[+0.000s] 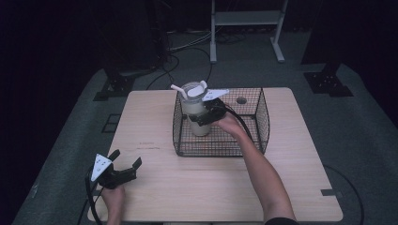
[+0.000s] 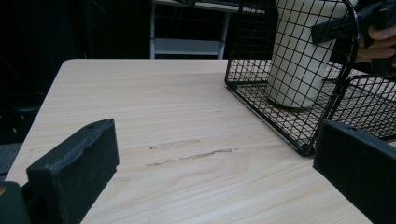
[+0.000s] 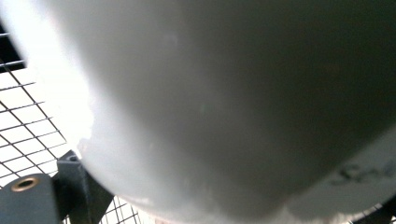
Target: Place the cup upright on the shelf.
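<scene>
A cream-white tumbler with a clear lid and a white straw stands upright in the left part of a black wire basket. My right gripper reaches in over the basket's rim and is shut on the tumbler's side. In the right gripper view the tumbler's wall sits very close, with basket mesh behind it. My left gripper rests low near the table's front left corner, open and holding nothing. The left gripper view looks past its spread jaws at the tumbler, whose base rests on the basket floor.
The light wooden table has a round hole behind the basket and faint scuff marks ahead of my left gripper. A white metal frame and cables lie on the dark floor beyond the table.
</scene>
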Demonstrator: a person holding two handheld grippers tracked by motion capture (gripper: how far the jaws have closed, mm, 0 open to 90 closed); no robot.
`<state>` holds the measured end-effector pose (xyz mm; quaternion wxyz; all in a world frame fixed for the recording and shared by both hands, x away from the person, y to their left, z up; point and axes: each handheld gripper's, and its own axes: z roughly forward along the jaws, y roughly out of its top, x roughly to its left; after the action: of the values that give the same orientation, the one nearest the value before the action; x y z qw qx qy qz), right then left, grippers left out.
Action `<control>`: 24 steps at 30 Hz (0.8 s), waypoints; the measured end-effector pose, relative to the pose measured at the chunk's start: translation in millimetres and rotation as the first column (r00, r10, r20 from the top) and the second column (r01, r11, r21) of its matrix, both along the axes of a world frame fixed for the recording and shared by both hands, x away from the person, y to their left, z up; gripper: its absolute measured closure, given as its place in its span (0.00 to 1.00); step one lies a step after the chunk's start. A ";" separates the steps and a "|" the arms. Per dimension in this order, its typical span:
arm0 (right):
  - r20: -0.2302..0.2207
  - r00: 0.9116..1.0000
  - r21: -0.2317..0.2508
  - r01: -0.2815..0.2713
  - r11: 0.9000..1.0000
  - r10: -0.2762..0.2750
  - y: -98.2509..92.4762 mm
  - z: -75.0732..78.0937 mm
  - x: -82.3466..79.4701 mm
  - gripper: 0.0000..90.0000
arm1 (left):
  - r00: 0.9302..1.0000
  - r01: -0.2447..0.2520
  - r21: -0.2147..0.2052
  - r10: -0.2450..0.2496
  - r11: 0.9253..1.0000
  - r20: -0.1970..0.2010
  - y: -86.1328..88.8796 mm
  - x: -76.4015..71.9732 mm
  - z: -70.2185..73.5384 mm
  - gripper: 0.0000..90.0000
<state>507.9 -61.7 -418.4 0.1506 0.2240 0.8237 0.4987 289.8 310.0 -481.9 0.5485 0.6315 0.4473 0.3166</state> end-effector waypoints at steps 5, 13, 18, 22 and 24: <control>0.007 1.000 -0.011 -0.014 1.000 0.014 -1.0 -0.1 -1.4 0.09 | 1.000 0.000 0.000 0.000 1.000 0.000 0.1 0.0 0.0 0.00; 0.001 1.000 -0.013 -0.019 1.000 0.019 -4.6 -0.3 -1.8 0.09 | 1.000 0.000 0.000 0.000 1.000 0.000 -0.1 0.0 0.0 0.00; -0.005 1.000 -0.023 -0.018 1.000 0.017 -5.8 0.6 -2.4 0.09 | 1.000 0.001 0.001 -0.001 1.000 0.000 -0.1 0.0 0.0 0.00; -0.005 1.000 -0.029 -0.015 0.999 0.015 -9.1 1.5 -3.0 0.09 | 1.000 0.000 0.001 0.000 1.000 0.000 -0.2 0.0 0.0 0.00; -0.008 1.000 -0.030 -0.013 0.999 0.012 -10.9 1.6 -3.1 0.09 | 1.000 0.000 0.002 0.000 1.000 0.000 -0.2 0.0 0.0 0.00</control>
<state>504.8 -72.6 -416.8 0.1476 0.2184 0.8329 0.4865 289.8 309.8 -481.9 0.5479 0.6322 0.4468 0.3171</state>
